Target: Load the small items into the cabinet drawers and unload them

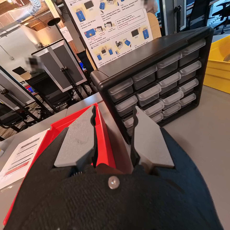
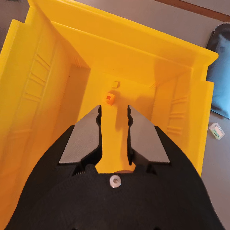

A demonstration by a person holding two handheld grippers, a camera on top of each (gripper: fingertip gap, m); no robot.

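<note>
In the left wrist view a black cabinet (image 1: 155,79) with several clear drawers, all shut, stands on the grey table. My left gripper (image 1: 115,108) is open and empty, above the right wall of a red bin (image 1: 103,130) just left of the cabinet. In the right wrist view my right gripper (image 2: 113,105) is open and empty, pointing down into a yellow bin (image 2: 124,49). On the bin's floor lie a small orange cube (image 2: 108,98) with a red square face, just beyond the left fingertip, and a smaller yellow cube (image 2: 115,84) farther on.
A printed sheet (image 1: 21,158) lies left of the red bin. An instruction poster (image 1: 109,28) stands behind the cabinet. The yellow bin (image 1: 219,69) shows right of the cabinet. A blue pouch (image 2: 221,74) and a small clear case (image 2: 217,131) lie right of the yellow bin. The tips of one gripper are about 50 cm away from the tips of the other. To reach the smaller yellow cube (image 2: 115,84) in a straight line is about 6 cm for my right fingers, about 50 cm for my left.
</note>
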